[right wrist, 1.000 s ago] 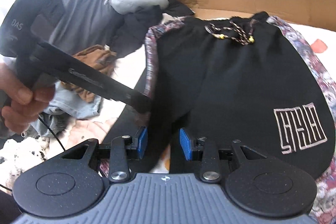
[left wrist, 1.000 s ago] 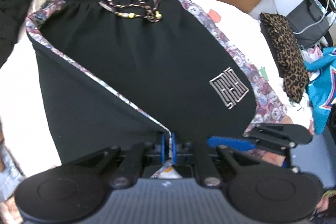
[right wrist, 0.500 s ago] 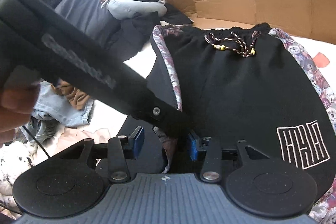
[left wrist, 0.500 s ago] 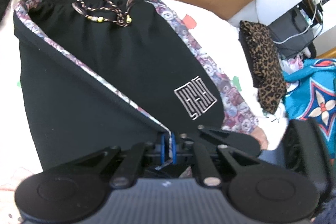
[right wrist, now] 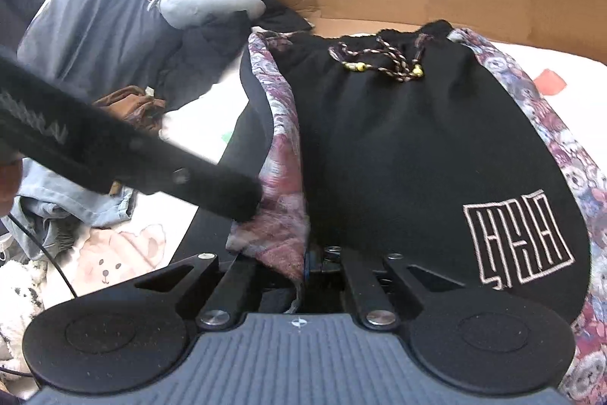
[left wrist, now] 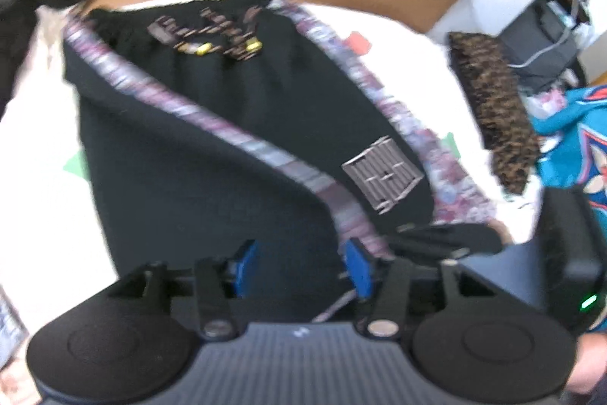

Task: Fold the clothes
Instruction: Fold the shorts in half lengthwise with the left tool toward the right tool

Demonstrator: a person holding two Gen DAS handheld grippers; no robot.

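Left wrist view: black shorts (left wrist: pixel 212 154) are spread across the frame's centre, one leg already laid diagonally over the other. The left gripper (left wrist: pixel 299 268), lower centre, is opening, its pads clear of the cloth.

Right wrist view: the right gripper (right wrist: pixel 305 266), lower centre, is clenched on the shorts' patterned hem (right wrist: pixel 277 238). Lengthwise folding appears nearly done; crosswise folds are judged to remain.

left gripper (left wrist: pixel 299 266): black linkage arms, blue pads, silver screws, ribbed grey housing, two round black discs
right gripper (right wrist: pixel 309 262): same black-and-grey build, green light on its side
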